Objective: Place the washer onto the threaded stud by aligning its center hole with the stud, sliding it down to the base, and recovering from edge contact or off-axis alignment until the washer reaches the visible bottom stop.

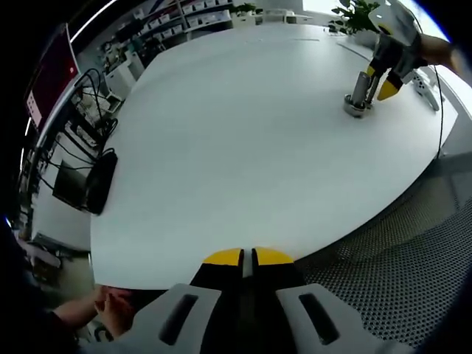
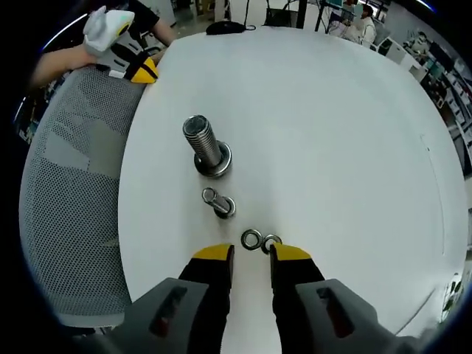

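Observation:
A large threaded stud point(image 2: 205, 144) stands upright on its wide round base on the white table point(image 2: 332, 125). A smaller bolt point(image 2: 219, 202) sits just nearer to me. Two small washers point(image 2: 251, 239) point(image 2: 271, 242) lie flat side by side, right in front of my right gripper point(image 2: 251, 254). That gripper is open, with nothing between its yellow tips. My left gripper point(image 1: 247, 257) is shut and holds nothing, back at the table's near edge. In the left gripper view the stud point(image 1: 359, 90) is far off at the upper right, with the right gripper point(image 1: 377, 80) close beside it.
A grey mesh chair point(image 2: 74, 184) stands against the table edge by the left gripper point(image 2: 125, 59). A black object point(image 1: 99, 181) lies at the table's left edge, near cables and shelves. A person's hand point(image 1: 110, 306) shows at the lower left. People sit beyond the far end point(image 2: 361, 18).

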### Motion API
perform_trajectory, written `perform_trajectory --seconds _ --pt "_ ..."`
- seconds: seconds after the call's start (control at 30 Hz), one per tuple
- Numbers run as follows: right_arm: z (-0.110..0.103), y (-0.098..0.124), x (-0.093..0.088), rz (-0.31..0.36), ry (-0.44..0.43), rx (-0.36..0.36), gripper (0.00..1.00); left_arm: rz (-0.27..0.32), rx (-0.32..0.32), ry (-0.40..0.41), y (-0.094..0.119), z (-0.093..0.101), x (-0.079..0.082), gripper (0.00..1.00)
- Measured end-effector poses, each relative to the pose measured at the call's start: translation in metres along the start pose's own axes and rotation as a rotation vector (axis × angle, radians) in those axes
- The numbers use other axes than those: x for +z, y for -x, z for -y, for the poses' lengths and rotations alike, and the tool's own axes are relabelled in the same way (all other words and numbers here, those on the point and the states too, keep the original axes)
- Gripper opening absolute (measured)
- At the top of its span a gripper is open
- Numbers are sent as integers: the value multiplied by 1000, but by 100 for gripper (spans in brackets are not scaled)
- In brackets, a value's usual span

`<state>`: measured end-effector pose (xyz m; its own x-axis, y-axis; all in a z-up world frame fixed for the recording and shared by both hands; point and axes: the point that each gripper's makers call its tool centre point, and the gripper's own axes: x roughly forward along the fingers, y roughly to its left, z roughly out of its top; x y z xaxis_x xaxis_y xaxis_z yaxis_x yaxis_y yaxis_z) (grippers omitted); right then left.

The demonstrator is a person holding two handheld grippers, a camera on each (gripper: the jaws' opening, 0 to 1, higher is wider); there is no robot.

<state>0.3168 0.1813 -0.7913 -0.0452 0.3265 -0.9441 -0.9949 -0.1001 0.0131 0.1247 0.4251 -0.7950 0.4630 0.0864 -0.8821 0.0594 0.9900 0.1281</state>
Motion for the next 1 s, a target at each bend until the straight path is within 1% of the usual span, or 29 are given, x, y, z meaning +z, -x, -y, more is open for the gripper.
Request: perform_trajectory --seconds 0.17,0.2,0.3,0.33,0.43,0.5,0.6,0.77,0.8,0.83,0.9,1.0 --pt "-1 -5 1 -20 21 3 19 1 0 1 0 0 0 2" --pt "-2 -5 0 -23 24 3 17 2 0 1 0 0 1 2" --pt "-10 -6 -1 -36 40 30 16 0 0 1 0 0 0 2" --pt "-11 -6 -1 -36 43 30 16 2 0 0 0 0 0 2" --pt "-5 -6 1 -27 41 0 16 5 0 1 0 0 1 2" --pt "-4 -6 2 -21 40 -6 16 4 0 1 0 0 0 2" --pt "2 -6 3 -25 45 -31 17 5 0 1 0 -1 1 2" --pt "3 -9 2 -31 41 -14 16 11 2 2 1 -1 2 2" --pt "2 -10 2 -31 47 -11 16 12 2 2 1 -1 2 2" --pt "0 -11 -1 -49 58 -6 15 9 2 1 1 -1 1 2" --pt "0 -14 1 -44 83 -18 15 9 3 1 1 -1 1 2" --pt "0 -11 0 -46 111 -25 15 8 2 -1 0 -1 1 2"
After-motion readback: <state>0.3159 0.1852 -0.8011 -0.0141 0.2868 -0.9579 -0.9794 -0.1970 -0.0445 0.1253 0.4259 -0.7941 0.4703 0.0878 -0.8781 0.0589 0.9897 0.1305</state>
